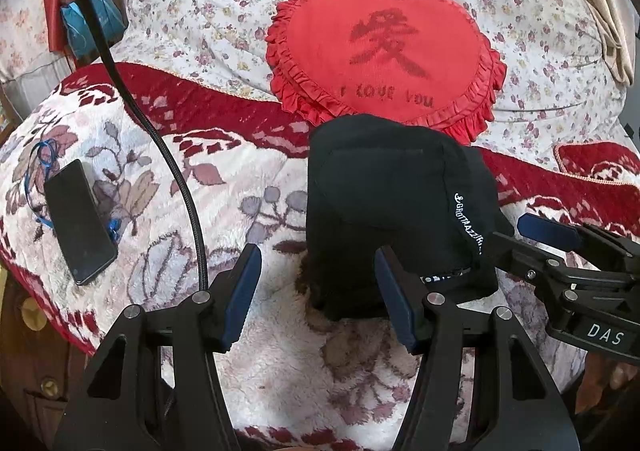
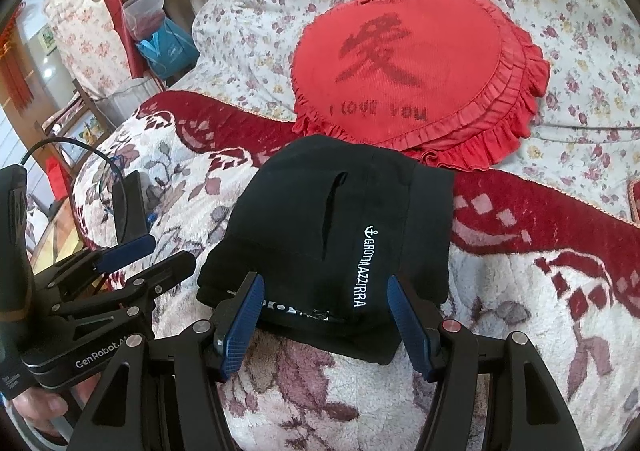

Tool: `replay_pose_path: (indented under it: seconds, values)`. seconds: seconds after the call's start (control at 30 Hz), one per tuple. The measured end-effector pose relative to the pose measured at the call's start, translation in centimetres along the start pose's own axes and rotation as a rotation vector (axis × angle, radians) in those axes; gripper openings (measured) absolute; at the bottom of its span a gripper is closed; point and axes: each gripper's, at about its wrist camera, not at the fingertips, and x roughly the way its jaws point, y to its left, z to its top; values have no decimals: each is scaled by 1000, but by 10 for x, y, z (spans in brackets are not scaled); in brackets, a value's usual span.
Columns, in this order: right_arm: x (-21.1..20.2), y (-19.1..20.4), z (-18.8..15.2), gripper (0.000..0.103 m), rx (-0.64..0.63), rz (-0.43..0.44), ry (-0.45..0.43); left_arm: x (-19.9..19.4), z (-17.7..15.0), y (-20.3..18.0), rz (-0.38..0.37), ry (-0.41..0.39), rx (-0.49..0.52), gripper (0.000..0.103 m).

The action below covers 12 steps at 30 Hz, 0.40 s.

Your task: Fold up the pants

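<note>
Black pants (image 2: 328, 235) lie folded mid-frame on the plush blanket (image 2: 520, 311); left gripper (image 1: 316, 291) and right gripper (image 2: 324, 315) both gape apart, gripping nothing

Bed, plush red-and-cream floral blanket (image 1: 132, 187): folded black pants (image 2: 332, 235) mid-surface, black phone (image 1: 78, 221) near left edge, red heart cushion (image 1: 384, 59) behind, on floral quilt (image 1: 208, 11).

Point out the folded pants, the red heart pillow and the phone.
folded pants (image 2: 320, 235): right wrist view, on the black cloth beside the pocket slit.
red heart pillow (image 1: 384, 51): left wrist view, on the flat face at the dark character.
phone (image 1: 78, 221): left wrist view, middle of the dark screen.
</note>
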Motion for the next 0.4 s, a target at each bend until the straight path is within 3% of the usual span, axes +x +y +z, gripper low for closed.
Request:
replay_pose_path:
  seconds: [0.4]
  values:
    - [-9, -15, -4, 62, 26, -33, -32, -9, -9, 2, 6, -36, 20, 59]
